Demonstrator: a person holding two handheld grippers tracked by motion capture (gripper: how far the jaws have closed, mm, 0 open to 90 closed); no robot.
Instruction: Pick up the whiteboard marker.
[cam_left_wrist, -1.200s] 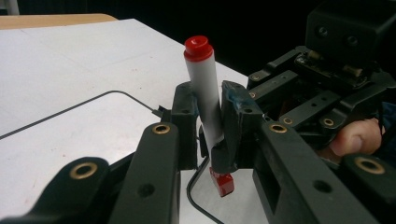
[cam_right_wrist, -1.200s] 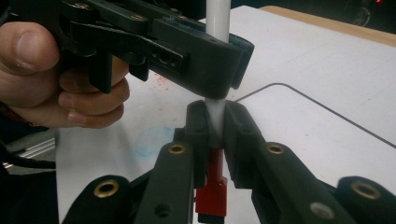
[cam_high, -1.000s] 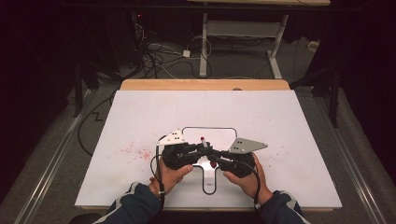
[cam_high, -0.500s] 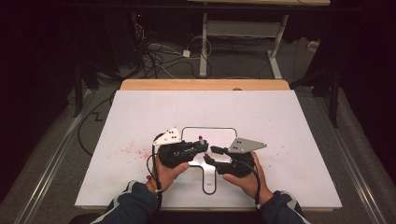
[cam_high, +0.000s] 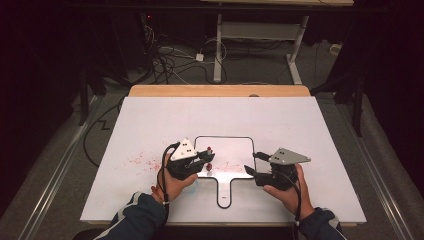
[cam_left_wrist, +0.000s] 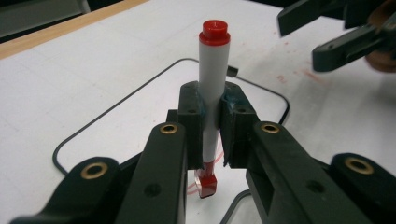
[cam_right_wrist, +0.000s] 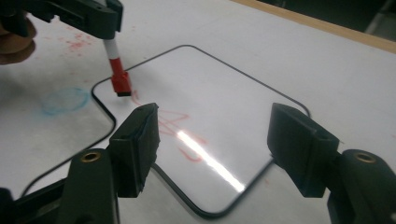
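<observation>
A white marker (cam_left_wrist: 214, 79) with red ends stands upright, and my left gripper (cam_left_wrist: 212, 100) is shut on its barrel. In the high view the left gripper (cam_high: 207, 159) holds the marker (cam_high: 209, 156) over the left edge of a small black-rimmed whiteboard (cam_high: 231, 148). The marker's lower red end (cam_right_wrist: 120, 83) hangs at that edge, close to red scribbles (cam_right_wrist: 173, 119); whether it touches I cannot tell. My right gripper (cam_high: 251, 163) is at the board's right edge. Its jaws (cam_right_wrist: 215, 135) have just been opening and have nothing between them.
The board lies on a large white tabletop (cam_high: 310, 130) with a wooden strip (cam_high: 220, 90) along the far edge. Red smudges (cam_high: 142, 161) mark the table left of the board, and a faint blue ring (cam_right_wrist: 65, 100) too. Cables (cam_high: 170, 60) and desk legs lie beyond.
My right gripper has let go near the marker, opened its jaws and moved off to the right. The left gripper still holds the marker in nearly the same place.
</observation>
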